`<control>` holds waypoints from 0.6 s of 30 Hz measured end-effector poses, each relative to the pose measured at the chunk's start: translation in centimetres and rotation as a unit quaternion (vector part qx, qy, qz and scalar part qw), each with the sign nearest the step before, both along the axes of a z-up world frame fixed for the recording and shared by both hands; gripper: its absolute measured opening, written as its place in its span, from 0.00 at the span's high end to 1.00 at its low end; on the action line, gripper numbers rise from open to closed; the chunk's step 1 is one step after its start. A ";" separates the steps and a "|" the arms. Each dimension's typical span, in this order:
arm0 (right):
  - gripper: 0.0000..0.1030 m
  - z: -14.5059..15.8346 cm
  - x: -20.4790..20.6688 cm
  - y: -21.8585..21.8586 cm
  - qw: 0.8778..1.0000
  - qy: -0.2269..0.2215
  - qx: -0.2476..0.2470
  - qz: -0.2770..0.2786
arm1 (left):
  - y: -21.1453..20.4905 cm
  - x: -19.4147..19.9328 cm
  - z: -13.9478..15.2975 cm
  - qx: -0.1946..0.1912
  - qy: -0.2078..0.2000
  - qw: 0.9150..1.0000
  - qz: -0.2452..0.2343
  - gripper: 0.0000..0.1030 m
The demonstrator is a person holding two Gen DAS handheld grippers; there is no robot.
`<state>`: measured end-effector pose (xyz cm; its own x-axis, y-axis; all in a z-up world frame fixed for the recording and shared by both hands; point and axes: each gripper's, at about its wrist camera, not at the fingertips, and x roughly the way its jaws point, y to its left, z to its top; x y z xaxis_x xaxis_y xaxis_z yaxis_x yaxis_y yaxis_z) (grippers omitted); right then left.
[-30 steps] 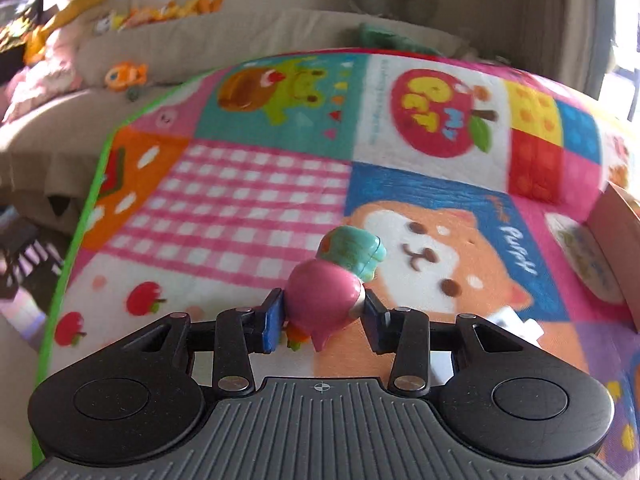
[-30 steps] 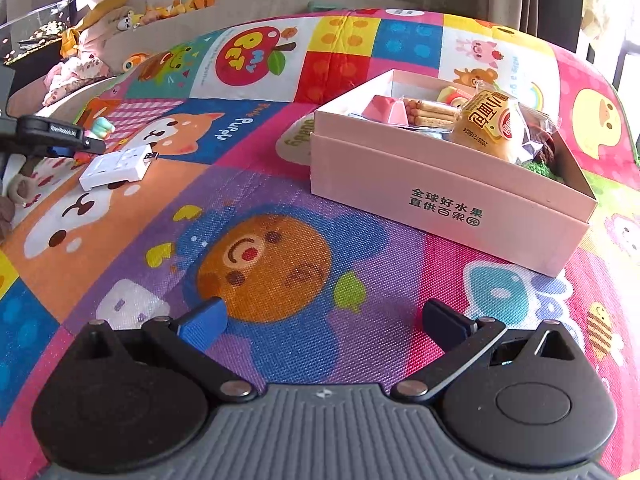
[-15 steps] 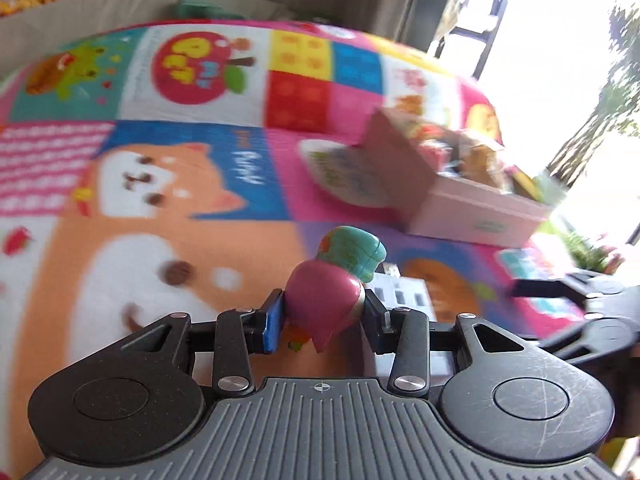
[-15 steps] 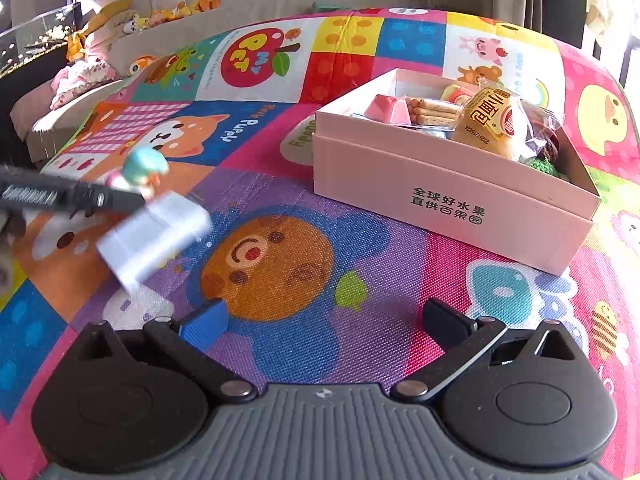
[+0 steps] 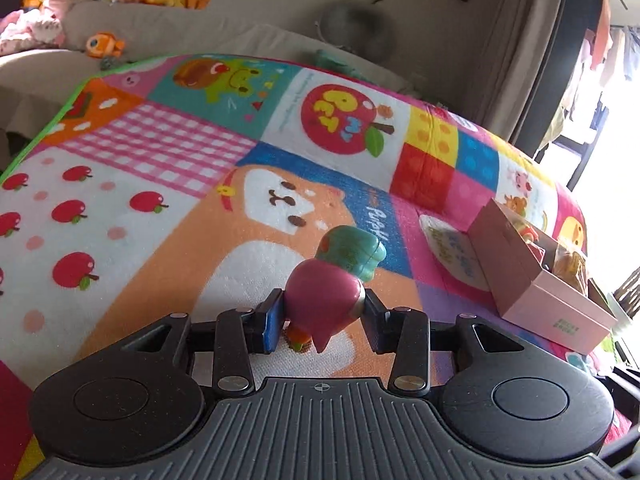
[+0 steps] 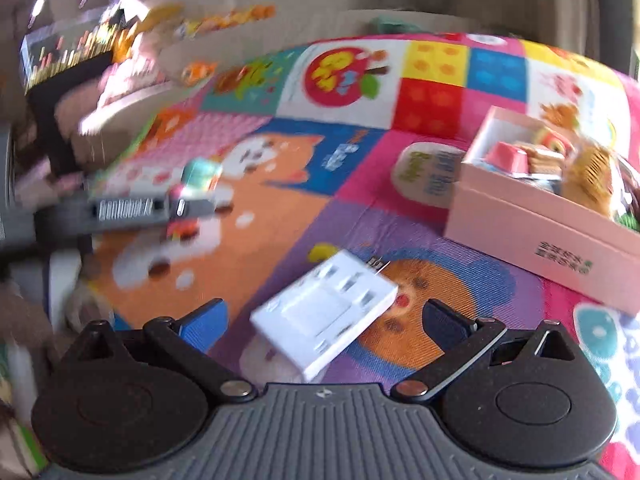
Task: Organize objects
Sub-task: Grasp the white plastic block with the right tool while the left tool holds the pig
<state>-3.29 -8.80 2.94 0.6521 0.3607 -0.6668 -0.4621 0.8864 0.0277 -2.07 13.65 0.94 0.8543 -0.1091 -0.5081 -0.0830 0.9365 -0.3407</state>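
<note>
1. Cartoon-patterned play mat [image 5: 160, 216] spreads wide, its green edge at far left and a sofa [image 5: 168, 36] behind; a pink box [image 6: 540, 232] stands at right.
2. Left hand-held gripper [image 5: 322, 320] clenches a pink toy figure [image 5: 324, 300], teal head [image 5: 352, 254] pointing forward, above the mat.
3. Right hand-held gripper [image 6: 324, 326] gapes (blurred view); a white adapter [image 6: 326, 320] lies between its fingers, long axis diagonal.

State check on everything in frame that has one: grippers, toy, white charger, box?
left gripper: shut on the toy, held above the mat
toy: clamped between the fingers, teal end pointing away
right gripper: open, nothing gripped
white charger: lying flat on the mat between the open fingers, prongs out
pink box: open, no lid on, partly filled with snacks
</note>
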 end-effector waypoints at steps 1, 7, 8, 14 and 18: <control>0.00 -0.4 -0.5 0.5 1.000 -0.012 -0.026 0.004 | -0.1 -0.1 -0.1 0.001 -0.001 1.000 -0.002 0.56; 0.01 -1.1 -1.7 -0.8 0.980 -0.107 -0.153 -0.070 | 0.3 0.0 -0.2 -0.016 0.002 1.000 -0.007 0.56; 0.01 -0.6 -1.3 -1.7 0.984 -0.090 -0.132 -0.076 | 0.4 0.0 -0.2 -0.019 0.002 1.000 -0.006 0.56; 0.04 1.4 0.9 -2.9 0.998 -0.007 0.022 -0.065 | 0.6 0.0 -0.3 -0.029 0.002 1.000 -0.006 0.56; 0.20 0.1 3.6 -0.7 0.996 -0.017 0.009 -0.091 | 0.7 0.0 -0.4 -0.032 0.001 0.999 -0.003 0.56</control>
